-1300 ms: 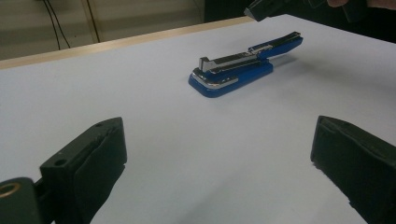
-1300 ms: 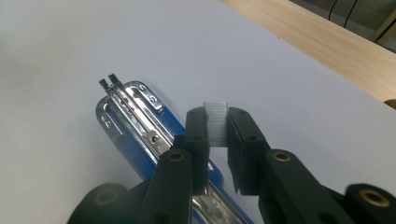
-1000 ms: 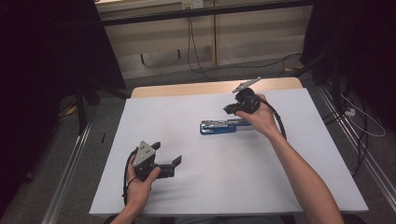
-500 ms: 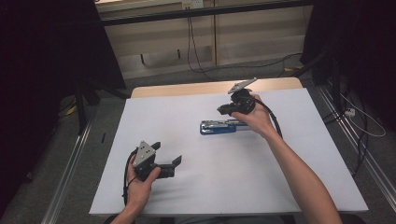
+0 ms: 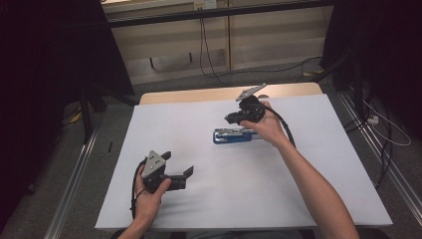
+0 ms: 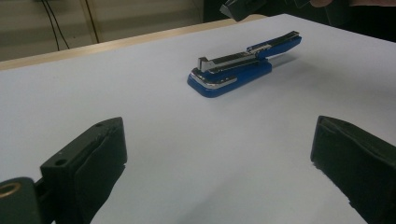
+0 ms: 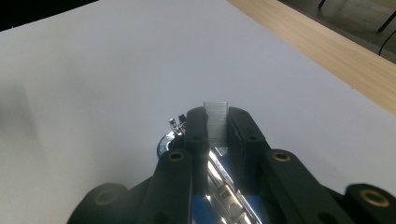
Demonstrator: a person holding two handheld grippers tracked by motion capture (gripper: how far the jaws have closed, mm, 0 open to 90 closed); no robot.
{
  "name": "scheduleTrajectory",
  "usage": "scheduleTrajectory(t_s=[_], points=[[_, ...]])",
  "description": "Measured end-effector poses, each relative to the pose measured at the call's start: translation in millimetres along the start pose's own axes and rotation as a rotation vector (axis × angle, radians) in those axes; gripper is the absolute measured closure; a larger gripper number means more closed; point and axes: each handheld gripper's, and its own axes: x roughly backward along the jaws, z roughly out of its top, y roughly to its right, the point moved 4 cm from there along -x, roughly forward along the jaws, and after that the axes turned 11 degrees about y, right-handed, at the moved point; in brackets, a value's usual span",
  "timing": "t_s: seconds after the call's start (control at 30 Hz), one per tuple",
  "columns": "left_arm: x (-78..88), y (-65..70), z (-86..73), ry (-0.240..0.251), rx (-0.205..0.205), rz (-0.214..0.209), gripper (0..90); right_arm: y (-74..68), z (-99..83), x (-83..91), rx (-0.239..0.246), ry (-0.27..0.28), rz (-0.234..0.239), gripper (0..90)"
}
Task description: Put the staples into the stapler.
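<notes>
A blue stapler (image 5: 234, 135) lies on the white table top (image 5: 308, 164) with its chrome magazine exposed; it shows again (image 6: 243, 65) ahead of the left jaws. My right gripper (image 5: 235, 118) hovers just above the stapler's far side, shut on a short silver strip of staples (image 7: 215, 122) that stands up between its pads. Below those jaws gleams the stapler's chrome front (image 7: 169, 136). My left gripper (image 5: 176, 164) rests at the near left of the table, jaws wide open (image 6: 219, 158) with nothing between them, well short of the stapler.
A bare wooden strip (image 5: 199, 94) runs along the table's far edge. Beyond it, cables (image 5: 209, 55) trail on the floor. Metal rails (image 5: 74, 174) flank the table, and dark curtains hang on both sides.
My right gripper has drifted slightly left with the staple strip, staying over the stapler. The left gripper has kept still.
</notes>
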Motion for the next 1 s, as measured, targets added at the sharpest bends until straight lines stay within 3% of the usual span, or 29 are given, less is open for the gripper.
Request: scheduleTrajectory(t_s=[0.23,0.5,0.8,1.0], points=[[-0.1,-0.4,-0.2,-0.002,-0.002,-0.001,3.7,-5.1,5.6,-5.9,0.014,0.0,0.02,79.1],[0.4,0.4,0.3,0.004,-0.003,0.0,3.7,-7.7,7.3,-12.5,-0.007,0.007,0.041,79.1],[1.1,-0.8,0.7,0.005,-0.008,0.005,3.8,-10.5,9.4,-17.9,0.034,0.002,0.051,79.1],[1.0,-0.5,0.6,0.004,-0.008,0.002,4.0,-7.7,9.2,-18.6,0.023,-0.008,0.087,79.1]])
